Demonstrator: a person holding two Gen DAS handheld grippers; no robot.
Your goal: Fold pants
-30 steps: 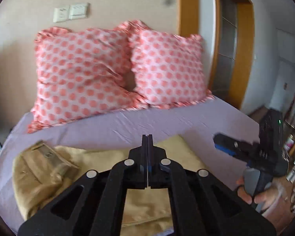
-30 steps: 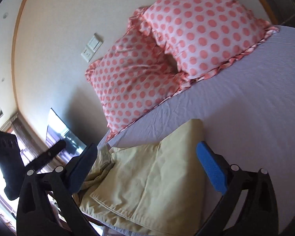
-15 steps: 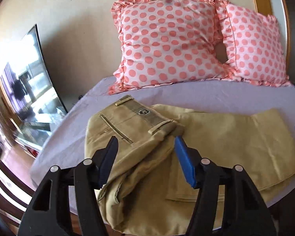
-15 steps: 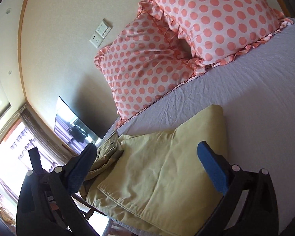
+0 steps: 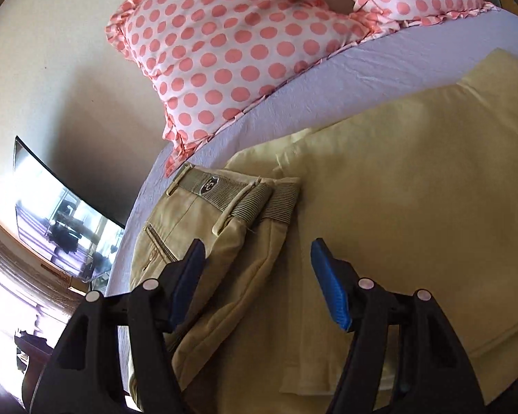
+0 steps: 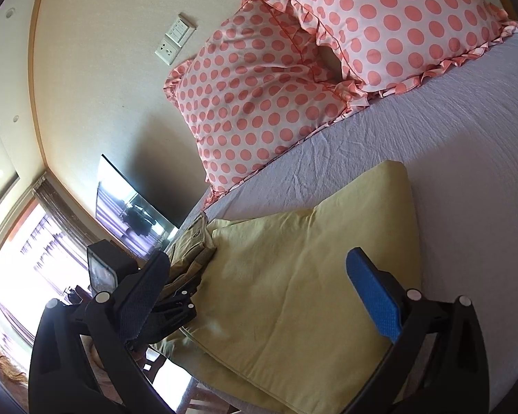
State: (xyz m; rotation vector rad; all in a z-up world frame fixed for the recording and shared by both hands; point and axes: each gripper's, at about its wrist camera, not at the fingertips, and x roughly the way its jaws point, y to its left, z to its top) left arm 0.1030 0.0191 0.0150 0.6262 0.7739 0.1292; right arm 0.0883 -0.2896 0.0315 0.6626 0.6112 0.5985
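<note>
Pants (image 5: pixel 380 207) are lying part-folded on the bed (image 6: pixel 466 172). The left gripper (image 5: pixel 255 269) is hovering spread over the waistband (image 5: pixel 238 196); the right gripper (image 6: pixel 259 283) is also spread. The next move probably calls for pinching the waistband ahead.

My left wrist camera sits close over the pants (image 5: pixel 380 207), facing the pillows (image 5: pixel 231 51) at 12 o'clock. My right one hangs farther back, above the bed's (image 6: pixel 449 158) near edge, facing the same way. Both share the pants, pillows and the screen (image 6: pixel 131 207) at 9 o'clock.
</note>
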